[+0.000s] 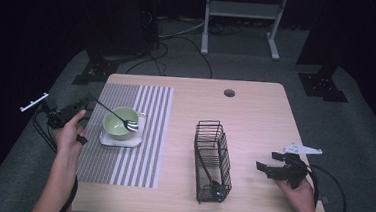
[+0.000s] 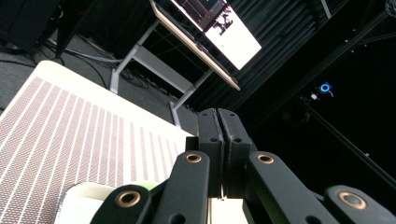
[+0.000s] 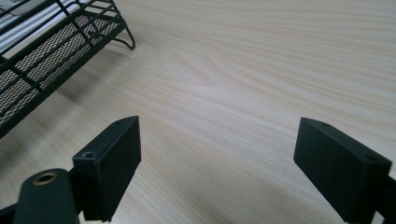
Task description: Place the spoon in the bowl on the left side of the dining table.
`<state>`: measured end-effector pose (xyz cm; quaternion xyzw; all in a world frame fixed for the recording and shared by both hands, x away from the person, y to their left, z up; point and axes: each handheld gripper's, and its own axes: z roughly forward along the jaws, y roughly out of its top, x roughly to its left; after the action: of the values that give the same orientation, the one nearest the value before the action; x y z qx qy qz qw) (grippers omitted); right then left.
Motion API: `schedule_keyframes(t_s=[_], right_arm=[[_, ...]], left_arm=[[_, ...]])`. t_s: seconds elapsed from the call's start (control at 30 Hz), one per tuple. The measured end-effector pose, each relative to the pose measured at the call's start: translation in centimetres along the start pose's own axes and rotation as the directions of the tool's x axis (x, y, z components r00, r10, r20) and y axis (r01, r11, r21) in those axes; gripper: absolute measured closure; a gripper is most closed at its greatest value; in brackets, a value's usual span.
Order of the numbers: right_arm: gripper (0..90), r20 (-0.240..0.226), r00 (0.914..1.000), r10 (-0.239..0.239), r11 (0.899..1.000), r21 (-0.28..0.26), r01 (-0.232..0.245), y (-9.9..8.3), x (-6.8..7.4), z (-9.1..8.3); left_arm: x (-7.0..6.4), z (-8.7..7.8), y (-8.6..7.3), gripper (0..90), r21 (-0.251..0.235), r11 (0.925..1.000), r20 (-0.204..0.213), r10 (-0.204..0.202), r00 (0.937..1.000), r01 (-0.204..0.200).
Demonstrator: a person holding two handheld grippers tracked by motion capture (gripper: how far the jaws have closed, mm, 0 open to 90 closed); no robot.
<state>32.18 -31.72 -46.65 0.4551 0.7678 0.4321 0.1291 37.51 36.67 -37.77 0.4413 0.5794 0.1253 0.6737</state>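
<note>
My left gripper [image 1: 89,104] is at the table's left edge, shut on the black handle of a fork [image 1: 116,114]. The fork slants down to the right, and its silver tines rest in a green bowl [image 1: 117,126] on a white square plate [image 1: 108,140]. In the left gripper view the jaws [image 2: 218,116] are pressed together and tilted upward, and the fork handle cannot be made out against the dark background. My right gripper [image 1: 267,160] is low over the bare wood at the right, open and holding nothing [image 3: 217,154].
A striped placemat [image 1: 142,153] lies under the plate. A black wire basket [image 1: 220,153] stands mid-table with a dark utensil [image 1: 215,185] in it; its corner [image 3: 56,51] is left of the right jaws. A cable hole [image 1: 229,93] is near the far edge.
</note>
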Motion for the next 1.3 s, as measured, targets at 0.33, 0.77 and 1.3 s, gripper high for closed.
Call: schedule_keyframes(t_s=[0.33,0.77,1.3], right_arm=[[13.9,-0.002,1.0,0.001,1.0,0.006,-0.001,0.0,0.0,0.1],[13.8,-0.003,1.0,0.002,1.0,0.006,-0.002,0.0,0.1,0.1],[13.9,-0.003,1.0,0.003,1.0,0.009,-0.003,-0.1,0.1,0.2]], left_arm=[[0.7,-0.5,0.1,89.1,-0.022,0.9997,-0.029,-0.01,0.9995,0.009],[1.5,-1.3,0.4,89.0,-0.04,0.9991,-0.064,-0.018,0.9978,0.015],[2.4,-1.7,0.4,89.0,-0.039,0.9992,-0.106,-0.009,0.9943,0.005]])
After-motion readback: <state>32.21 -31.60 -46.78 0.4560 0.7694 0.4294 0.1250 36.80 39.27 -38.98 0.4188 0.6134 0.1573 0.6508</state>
